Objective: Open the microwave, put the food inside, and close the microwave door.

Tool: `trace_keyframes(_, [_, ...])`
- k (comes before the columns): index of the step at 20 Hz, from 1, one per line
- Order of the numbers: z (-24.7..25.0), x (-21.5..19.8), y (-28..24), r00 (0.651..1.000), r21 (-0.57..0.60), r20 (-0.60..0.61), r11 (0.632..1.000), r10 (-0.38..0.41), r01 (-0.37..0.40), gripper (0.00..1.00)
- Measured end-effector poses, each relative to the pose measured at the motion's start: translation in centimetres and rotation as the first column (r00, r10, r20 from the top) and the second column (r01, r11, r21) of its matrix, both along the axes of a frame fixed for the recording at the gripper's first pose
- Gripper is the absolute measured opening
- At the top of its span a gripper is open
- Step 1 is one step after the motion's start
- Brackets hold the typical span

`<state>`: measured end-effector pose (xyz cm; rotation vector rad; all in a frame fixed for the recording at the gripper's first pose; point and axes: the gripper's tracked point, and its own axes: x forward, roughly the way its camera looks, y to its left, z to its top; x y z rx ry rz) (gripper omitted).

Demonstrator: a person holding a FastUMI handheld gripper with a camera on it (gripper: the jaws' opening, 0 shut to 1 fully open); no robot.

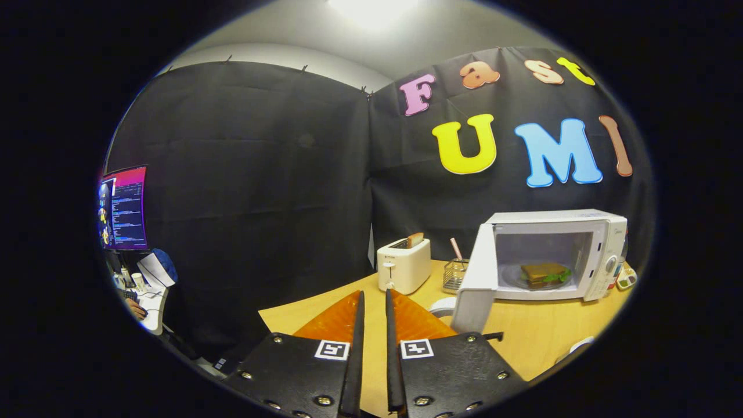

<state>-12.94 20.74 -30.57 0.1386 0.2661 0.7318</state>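
Hand-held gripper point(374, 299) clenched, empty; toaster point(403, 265) ahead, beside open microwave point(551, 255) holding sandwich point(544, 273)

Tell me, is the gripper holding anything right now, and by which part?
Nothing is held. The gripper has its fingers nearly together with only a thin gap and nothing between them. The sandwich already sits inside the open microwave, beyond the fingers.

A white toaster point(403, 266) with a slice of bread point(415, 239) poking up stands at the middle of the frame on the wooden surface point(540, 339). Just right of it sits a wire basket point(454, 274) holding a pink stick. At far left, a lit monitor point(123, 208) hangs above a cluttered desk point(152, 305)
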Motion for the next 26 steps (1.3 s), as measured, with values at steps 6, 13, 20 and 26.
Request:
trace_keyframes(6, [-3.7, 2.1, 0.6, 0.997, -0.059, 0.000, 0.995, -0.076, 0.076, 0.08])
trace_keyframes(13, [-4.8, 3.2, -3.4, 0.991, -0.124, 0.043, 0.984, -0.126, 0.131, 0.01])
trace_keyframes(20, [-5.3, 5.2, -10.6, 0.972, -0.162, 0.052, 0.959, -0.229, 0.234, 0.01])
trace_keyframes(26, [-5.5, 9.9, -18.7, 0.922, -0.186, 0.065, 0.903, -0.381, 0.387, 0.01])
